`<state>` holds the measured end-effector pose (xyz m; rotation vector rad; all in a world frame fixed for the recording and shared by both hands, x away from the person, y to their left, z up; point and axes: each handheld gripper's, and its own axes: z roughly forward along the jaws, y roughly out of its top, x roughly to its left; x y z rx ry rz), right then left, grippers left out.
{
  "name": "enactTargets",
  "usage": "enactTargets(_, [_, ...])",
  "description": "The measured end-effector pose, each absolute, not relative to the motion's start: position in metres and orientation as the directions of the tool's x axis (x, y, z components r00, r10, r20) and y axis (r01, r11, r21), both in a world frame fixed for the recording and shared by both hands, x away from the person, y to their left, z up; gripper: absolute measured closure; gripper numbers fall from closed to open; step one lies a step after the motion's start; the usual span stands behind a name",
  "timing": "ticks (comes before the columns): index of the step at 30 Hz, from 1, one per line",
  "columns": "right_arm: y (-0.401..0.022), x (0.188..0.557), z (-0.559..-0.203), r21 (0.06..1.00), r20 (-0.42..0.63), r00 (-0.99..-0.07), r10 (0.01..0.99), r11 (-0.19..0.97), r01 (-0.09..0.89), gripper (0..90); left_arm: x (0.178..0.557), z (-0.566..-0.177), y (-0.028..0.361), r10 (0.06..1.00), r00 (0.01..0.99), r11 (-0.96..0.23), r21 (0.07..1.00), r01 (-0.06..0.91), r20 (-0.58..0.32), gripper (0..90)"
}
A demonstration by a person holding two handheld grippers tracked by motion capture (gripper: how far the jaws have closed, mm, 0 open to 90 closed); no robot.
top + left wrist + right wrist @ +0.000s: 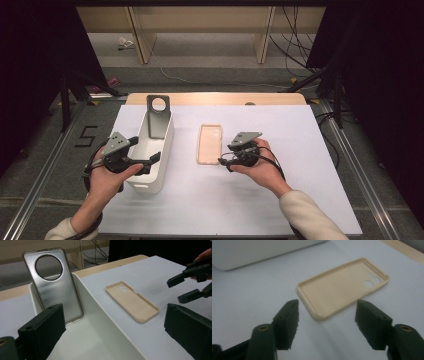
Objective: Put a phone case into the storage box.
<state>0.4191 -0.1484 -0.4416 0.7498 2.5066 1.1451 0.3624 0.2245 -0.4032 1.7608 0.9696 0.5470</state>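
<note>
Two phone cases show in the high view. The beige case (209, 144) lies flat, hollow side up, on the white sheet (300, 150) near the frame's centre. The grey case (158, 117) stands upright at the far end of the white bin (161, 170), left of centre, its round hole at the top. The right gripper (221, 162) sits just right of the beige case's near end, jaws apart and pointing left, with nothing between them. The left gripper (156, 157) is at the lower left, one jaw reaching over the bin's near part; its jaws also stand apart.

In the left gripper view, that gripper's (112, 330) two black jaws rise at the lower left and lower right, wide apart, pressing on nothing. Between them runs the bin's (100, 322) right wall and inside. The grey case (53, 285) leans against the bin's far wall at the upper left. The beige case (132, 301) lies right of centre on the sheet, apart from the bin. The right gripper (178, 291) enters at the upper right edge, jaws apart.

In the right gripper view, its own jaws (327, 320) spread wide at the bottom, empty. The beige case (337, 291) lies just beyond them, its near end in the gap's line, its two holes toward the upper right. The bin (262, 252) fills the upper left.
</note>
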Motion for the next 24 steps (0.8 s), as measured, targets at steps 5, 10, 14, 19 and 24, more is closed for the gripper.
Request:
enactTargets(5, [-0.175,0.400,-0.435,0.815,0.020,-0.824,0.566,0.468,0.342,27.2,0.362,-0.402,0.224,0.811,0.580,-0.173,0.919,0.353,-0.071,3.0])
enactTargets(10, [-0.200,0.385,-0.427,0.841,0.030,-0.806,0.591,0.421,0.339,25.7,0.362,-0.400,0.222,0.807,0.588,-0.188,0.919,0.347,-0.057,3.4])
enactTargets(14, [-0.218,0.377,-0.425,0.844,0.027,-0.787,0.616,0.408,0.348,25.6,0.362,-0.394,0.215,0.793,0.609,-0.233,0.916,0.328,-0.017,5.6])
enactTargets(19, [-0.232,0.368,-0.424,0.845,0.015,-0.772,0.635,0.405,0.350,25.1,0.364,-0.387,0.197,0.740,0.670,-0.338,0.893,0.296,0.058,7.3])
enactTargets(24, [-0.244,0.360,-0.422,0.854,0.022,-0.759,0.651,0.382,0.352,24.6,0.371,-0.378,0.175,0.684,0.723,-0.410,0.872,0.267,0.100,7.9])
